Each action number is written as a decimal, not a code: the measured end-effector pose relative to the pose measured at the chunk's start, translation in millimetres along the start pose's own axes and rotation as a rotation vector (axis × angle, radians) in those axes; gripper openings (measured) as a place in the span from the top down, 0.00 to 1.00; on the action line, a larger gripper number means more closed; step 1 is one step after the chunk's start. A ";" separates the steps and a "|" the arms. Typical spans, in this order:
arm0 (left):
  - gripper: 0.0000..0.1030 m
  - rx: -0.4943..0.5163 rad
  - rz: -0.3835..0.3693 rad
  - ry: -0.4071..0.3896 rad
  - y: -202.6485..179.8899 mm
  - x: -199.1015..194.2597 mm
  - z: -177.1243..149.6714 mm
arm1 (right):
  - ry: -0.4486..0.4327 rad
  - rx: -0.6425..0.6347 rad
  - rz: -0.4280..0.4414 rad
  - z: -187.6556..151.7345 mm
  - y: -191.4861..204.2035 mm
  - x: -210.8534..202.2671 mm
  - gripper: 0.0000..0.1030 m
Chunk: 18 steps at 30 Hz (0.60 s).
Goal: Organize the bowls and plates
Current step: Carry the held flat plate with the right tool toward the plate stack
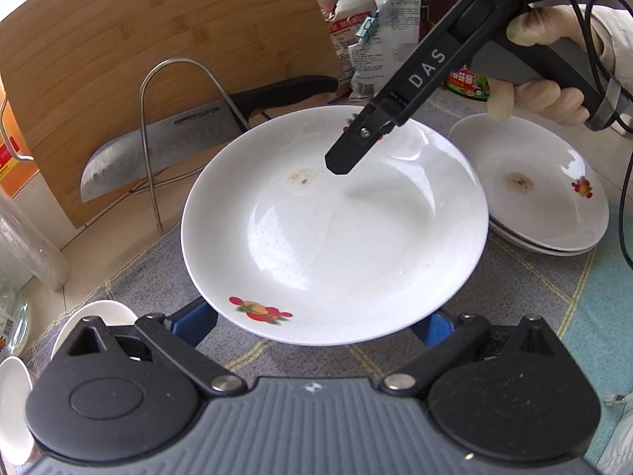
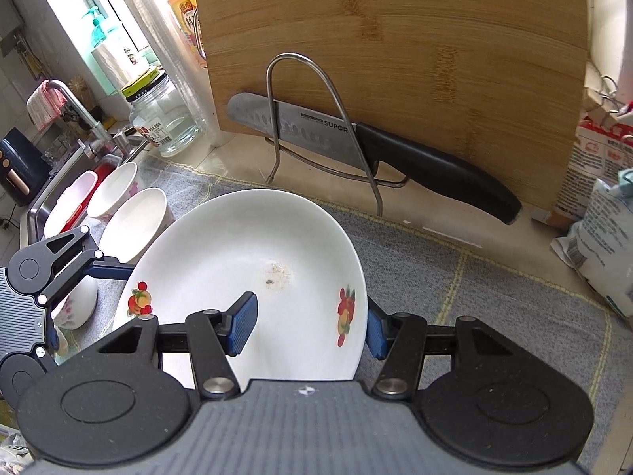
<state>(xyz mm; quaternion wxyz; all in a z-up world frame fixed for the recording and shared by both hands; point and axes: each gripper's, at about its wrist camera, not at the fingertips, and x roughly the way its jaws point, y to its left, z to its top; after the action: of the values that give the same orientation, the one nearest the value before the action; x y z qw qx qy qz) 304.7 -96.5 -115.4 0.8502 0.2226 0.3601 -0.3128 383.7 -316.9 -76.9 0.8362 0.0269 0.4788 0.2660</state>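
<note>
White china plate (image 2: 245,277) sits clamped in your right gripper (image 2: 310,326): one blue pad (image 2: 241,326) lies on the inner face, the other (image 2: 376,334) is behind the rim by the fruit print. The plate is tilted and off the mat.

Your left gripper (image 1: 316,320) is spread wide, with a blue fingertip (image 1: 198,322) showing on either side under the plate's near edge. I can't tell whether the pads touch the plate; the plate covers most of both.

Just beyond the plate there's a wire rack (image 2: 316,126) holding a knife (image 2: 356,146), backed by a bamboo cutting board (image 2: 395,39). That's the nearest obstruction ahead.

To the right of your left gripper is a stack of plates (image 1: 542,198) on the grey mat (image 1: 534,297), close beside the held plate.

To the left of your right gripper are white bowls (image 2: 134,221), close together, then a glass jar (image 2: 166,118) and the sink edge (image 2: 35,206) further out. To its right are food packets (image 2: 601,237).

The brown stain at the held plate's centre is blurry. The bowl count is unclear; the left gripper covers part of them. The gloved hand (image 1: 546,91) is cut off at the frame edge.
</note>
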 end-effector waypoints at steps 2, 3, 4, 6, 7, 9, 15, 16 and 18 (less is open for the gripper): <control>0.02 0.025 -0.020 -0.013 -6.8 -2.1 6.0 | -0.014 0.015 -0.023 -8.9 -2.5 -13.0 0.40; 0.02 0.035 -0.030 -0.017 -10.3 -2.7 8.4 | -0.020 0.025 -0.034 -13.3 -4.6 -19.4 0.40; 0.02 0.045 -0.040 -0.023 -13.8 -2.8 10.5 | -0.026 0.037 -0.045 -17.6 -6.3 -25.3 0.40; 0.02 0.063 -0.062 -0.034 -20.8 -2.0 14.6 | -0.037 0.057 -0.066 -25.1 -9.8 -36.2 0.40; 0.02 0.074 -0.074 -0.039 -24.6 -1.2 16.9 | -0.044 0.069 -0.079 -30.4 -12.0 -42.6 0.40; 0.02 0.096 -0.097 -0.048 -33.7 -0.2 21.7 | -0.055 0.086 -0.102 -38.9 -15.0 -52.6 0.40; 0.02 0.153 -0.164 -0.070 -57.2 4.6 33.6 | -0.090 0.153 -0.174 -70.0 -25.5 -84.2 0.40; 0.02 0.167 -0.173 -0.073 -62.1 6.0 36.2 | -0.095 0.167 -0.185 -75.4 -27.8 -88.8 0.40; 0.02 0.193 -0.193 -0.081 -72.1 6.8 39.7 | -0.101 0.192 -0.208 -86.4 -32.5 -97.8 0.40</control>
<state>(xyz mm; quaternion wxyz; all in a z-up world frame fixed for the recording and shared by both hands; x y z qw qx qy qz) 277.3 -173.8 -106.1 0.8048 0.2548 0.3136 -0.4348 287.8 -408.9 -56.3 0.8759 0.0704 0.4595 0.1290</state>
